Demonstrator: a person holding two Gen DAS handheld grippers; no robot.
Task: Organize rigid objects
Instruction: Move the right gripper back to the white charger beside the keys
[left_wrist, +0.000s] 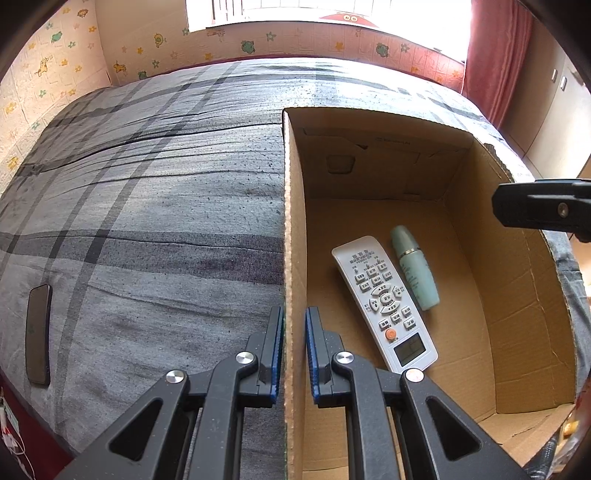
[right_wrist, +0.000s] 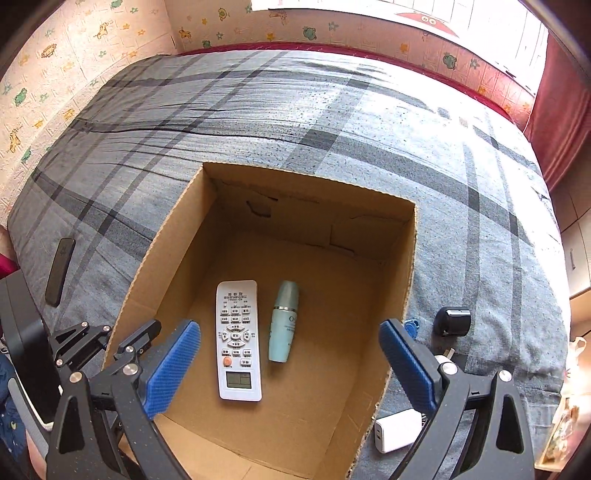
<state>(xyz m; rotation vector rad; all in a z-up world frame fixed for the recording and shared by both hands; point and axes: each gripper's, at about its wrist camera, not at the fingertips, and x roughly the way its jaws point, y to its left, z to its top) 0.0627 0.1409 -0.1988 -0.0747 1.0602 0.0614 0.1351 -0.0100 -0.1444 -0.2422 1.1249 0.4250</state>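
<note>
So two things are in the open brown cardboard box (right_wrist: 400, 280) already: the white remote control (right_wrist: 238, 339) and the pale green bottle (right_wrist: 282, 321) lie side by side on its floor. The left gripper (left_wrist: 294, 354) has its jaws clamped on the box's left wall. The right gripper (right_wrist: 290, 363) hangs above, jaws spread wide, empty. Still out on the grey plaid bed: black phone (right_wrist: 59, 271) far left, white charger block (right_wrist: 397, 430) and small black cap-like thing (right_wrist: 452, 321) on the right.

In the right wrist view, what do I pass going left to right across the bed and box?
Phone → remote → bottle → black cap.
</note>
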